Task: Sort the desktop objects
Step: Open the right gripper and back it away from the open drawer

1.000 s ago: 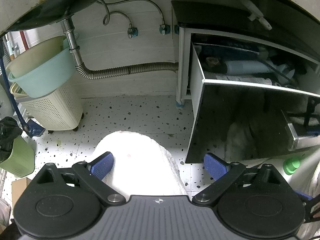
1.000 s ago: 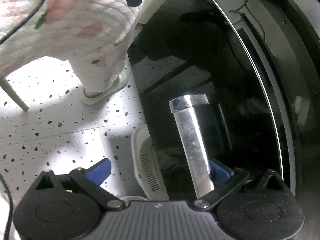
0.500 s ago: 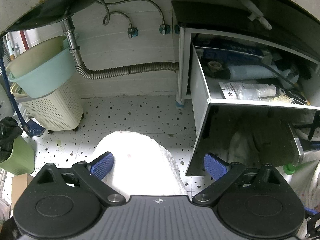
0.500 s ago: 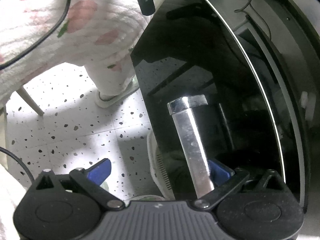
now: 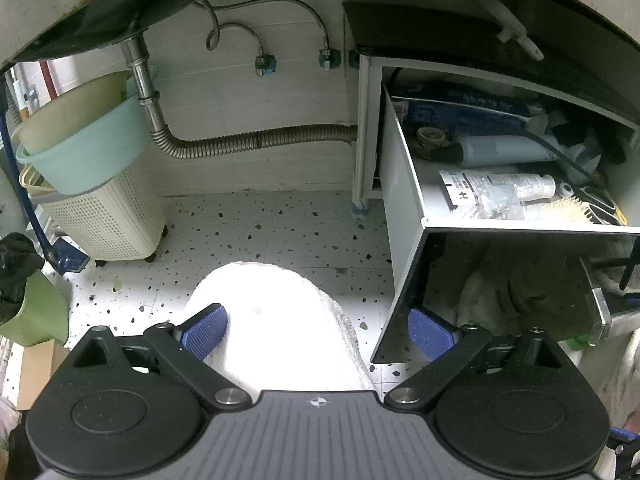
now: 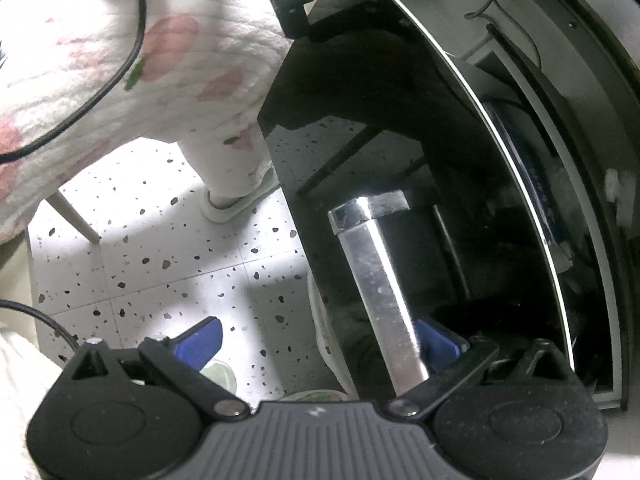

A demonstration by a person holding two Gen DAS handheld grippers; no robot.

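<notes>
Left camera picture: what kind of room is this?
Probably a bathroom or washroom: a drain pipe runs under a sink, a laundry basket holds a basin, and a drawer holds a hairbrush.

The drawer (image 5: 404,184) runs out of the left wrist view at the right edge, so its far end goes unseen, and the things piled at its back are too dark and tangled to tell apart. The print on the packet (image 5: 480,192) is too small to read. A green cap (image 5: 576,343) peeps from behind the drawer's handle (image 5: 596,304), the rest of it hidden. In the right wrist view that handle (image 6: 376,280) drops behind the right gripper (image 6: 320,340), and its right finger (image 6: 436,342) sits partly behind the bar, so whether it touches cannot be told.
</notes>
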